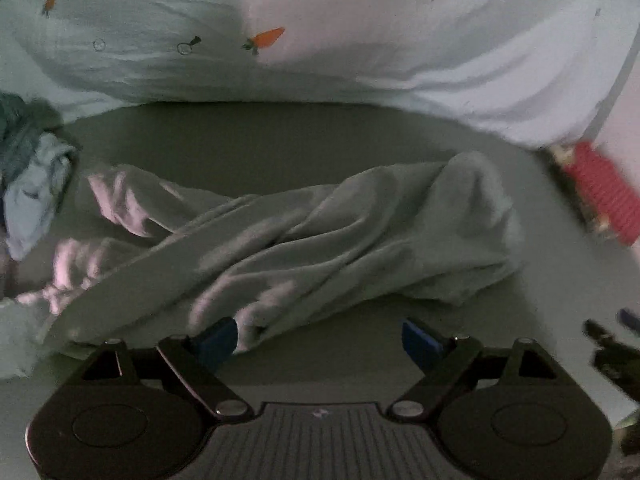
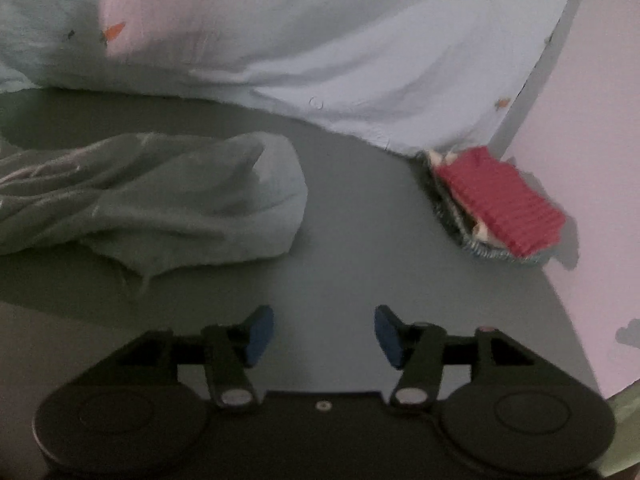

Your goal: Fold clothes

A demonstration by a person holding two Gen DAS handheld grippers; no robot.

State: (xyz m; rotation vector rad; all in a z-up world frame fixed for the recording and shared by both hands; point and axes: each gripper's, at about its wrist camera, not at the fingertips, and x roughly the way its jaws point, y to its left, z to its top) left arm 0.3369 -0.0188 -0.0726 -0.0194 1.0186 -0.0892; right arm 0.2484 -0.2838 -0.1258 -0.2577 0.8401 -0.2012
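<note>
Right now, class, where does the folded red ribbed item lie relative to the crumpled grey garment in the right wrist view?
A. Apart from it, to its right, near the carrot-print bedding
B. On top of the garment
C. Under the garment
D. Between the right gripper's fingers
A: the red ribbed item sits apart from the grey garment, to its right, at the edge of the carrot-print bedding.

Crumpled pale grey garment [image 1: 304, 236], twisted lengthwise into a loose rope, lying on the dull grey surface [image 1: 256, 136] just short of its far edge. Rounded bunched end [image 2: 256, 184] toward the right side; flatter folds trailing to the left. Unfolded, blurred in both views.
</note>
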